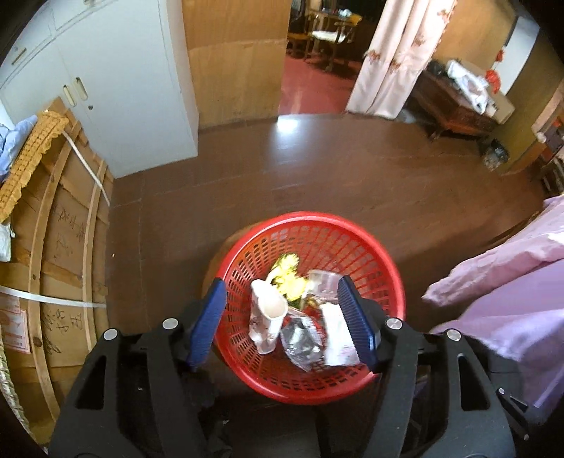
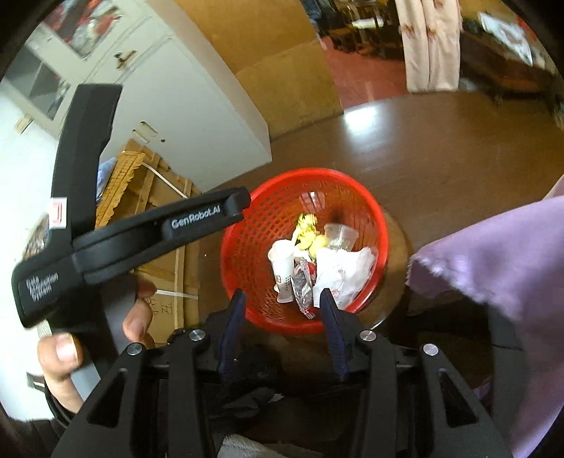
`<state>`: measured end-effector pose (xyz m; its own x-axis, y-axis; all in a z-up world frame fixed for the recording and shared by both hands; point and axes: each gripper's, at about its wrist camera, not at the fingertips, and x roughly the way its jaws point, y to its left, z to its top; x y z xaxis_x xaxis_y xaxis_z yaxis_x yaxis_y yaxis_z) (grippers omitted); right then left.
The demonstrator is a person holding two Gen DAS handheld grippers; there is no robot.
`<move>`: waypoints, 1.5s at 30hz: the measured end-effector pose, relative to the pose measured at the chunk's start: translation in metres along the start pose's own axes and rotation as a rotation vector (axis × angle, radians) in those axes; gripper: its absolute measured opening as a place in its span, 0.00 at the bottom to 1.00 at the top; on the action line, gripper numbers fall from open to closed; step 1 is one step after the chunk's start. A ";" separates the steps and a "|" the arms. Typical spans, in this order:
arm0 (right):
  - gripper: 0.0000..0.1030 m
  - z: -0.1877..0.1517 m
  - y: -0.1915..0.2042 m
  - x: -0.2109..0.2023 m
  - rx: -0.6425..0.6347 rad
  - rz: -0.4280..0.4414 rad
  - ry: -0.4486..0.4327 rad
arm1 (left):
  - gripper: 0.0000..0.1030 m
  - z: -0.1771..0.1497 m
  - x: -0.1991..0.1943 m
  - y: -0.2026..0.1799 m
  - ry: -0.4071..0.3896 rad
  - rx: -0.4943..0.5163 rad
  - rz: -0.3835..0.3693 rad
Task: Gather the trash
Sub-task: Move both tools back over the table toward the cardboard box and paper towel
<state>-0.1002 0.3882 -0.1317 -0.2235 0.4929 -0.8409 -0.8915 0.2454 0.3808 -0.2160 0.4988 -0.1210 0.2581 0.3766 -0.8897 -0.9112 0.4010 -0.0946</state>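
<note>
One red basket (image 1: 310,232) holds one white paper cup (image 1: 266,317), one clear plastic cup (image 1: 322,282) and one silver wrapper (image 1: 303,340). There is also one white crumpled bag (image 2: 343,273) and one yellow flower bunch (image 1: 287,273).

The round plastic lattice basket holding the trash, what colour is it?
Red. The round plastic lattice basket shows best in the left wrist view.

Around me: white cabinet (image 1: 116,88) at far left; wooden crate (image 1: 60,253) below it with a yellow woven mat (image 1: 28,155) on top; brown floor (image 1: 317,169); pink curtain (image 1: 394,56); lilac bedding (image 1: 511,289) on my right; possibly chairs (image 1: 328,31) beyond the doorway.
</note>
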 end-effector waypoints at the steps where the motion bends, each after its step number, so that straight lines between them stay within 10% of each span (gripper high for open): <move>1: 0.42 -0.002 0.006 -0.013 -0.019 -0.003 -0.018 | 0.65 0.001 -0.010 -0.001 -0.019 0.002 -0.007; 11: 0.48 -0.037 0.001 -0.139 -0.070 -0.091 -0.230 | 0.74 -0.008 -0.106 -0.041 -0.192 0.116 -0.093; 25: 0.57 -0.153 -0.109 -0.304 0.164 -0.290 -0.474 | 0.79 -0.080 -0.186 -0.174 -0.269 0.442 -0.234; 45: 0.66 -0.297 -0.224 -0.408 0.446 -0.500 -0.601 | 0.81 -0.201 -0.235 -0.376 -0.248 0.848 -0.416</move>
<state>0.0738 -0.1154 0.0115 0.5051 0.5646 -0.6528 -0.5658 0.7878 0.2435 0.0012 0.0915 0.0335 0.6554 0.1949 -0.7297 -0.2232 0.9730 0.0595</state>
